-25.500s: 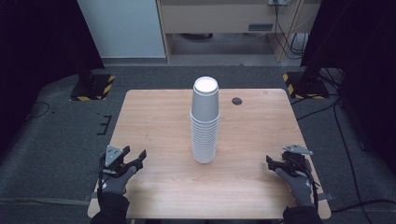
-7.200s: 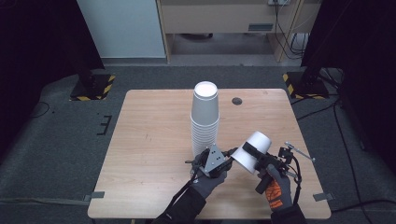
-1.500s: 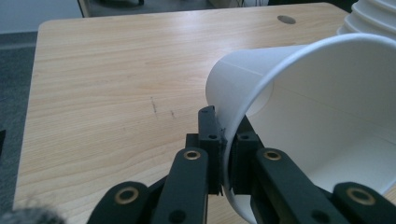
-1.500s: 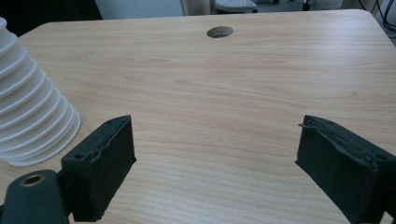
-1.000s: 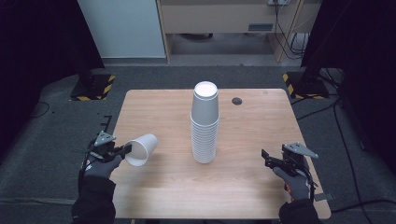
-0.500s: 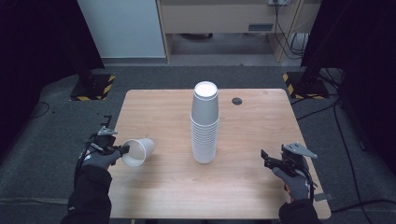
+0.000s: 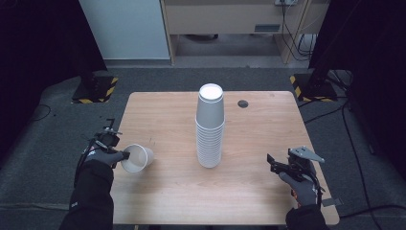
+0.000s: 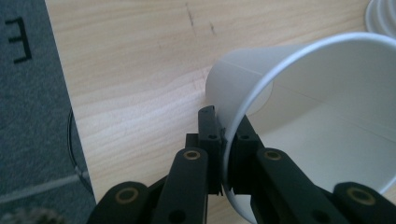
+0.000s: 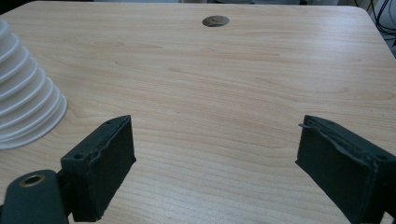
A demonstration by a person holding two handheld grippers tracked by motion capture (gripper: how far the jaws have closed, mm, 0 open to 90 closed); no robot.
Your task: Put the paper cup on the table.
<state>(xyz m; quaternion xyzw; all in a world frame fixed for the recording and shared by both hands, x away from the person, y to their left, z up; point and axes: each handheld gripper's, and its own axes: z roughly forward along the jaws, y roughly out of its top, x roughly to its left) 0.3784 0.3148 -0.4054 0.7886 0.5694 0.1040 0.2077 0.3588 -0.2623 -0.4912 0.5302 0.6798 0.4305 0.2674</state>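
Observation:
A tall stack of white paper cups [image 7: 209, 127] stands upside down at the middle of the wooden table [image 7: 258, 129]. My left gripper [image 7: 123, 155] is at the table's left edge, shut on the rim of a single white cup [image 7: 136, 158] that lies tilted on its side, mouth toward me. In the left gripper view the two jaws pinch the single cup's [image 8: 317, 116] rim wall at my left gripper [image 8: 226, 135]. My right gripper [image 7: 271, 163] rests near the table's right front, open, nothing between its pads [image 9: 103, 163]. The stack's base [image 9: 23, 102] shows at the left of the right gripper view.
A small dark round grommet [image 7: 243, 103] sits in the table's far right part [image 9: 215, 20]. Grey carpet surrounds the table, with black stands on yellow-striped bases [image 7: 95, 88] at the far left and right. Cables lie on the floor at the right.
Over the last second my left hand has tipped the single cup a little further down onto the table near the left edge. The right hand has stayed still.

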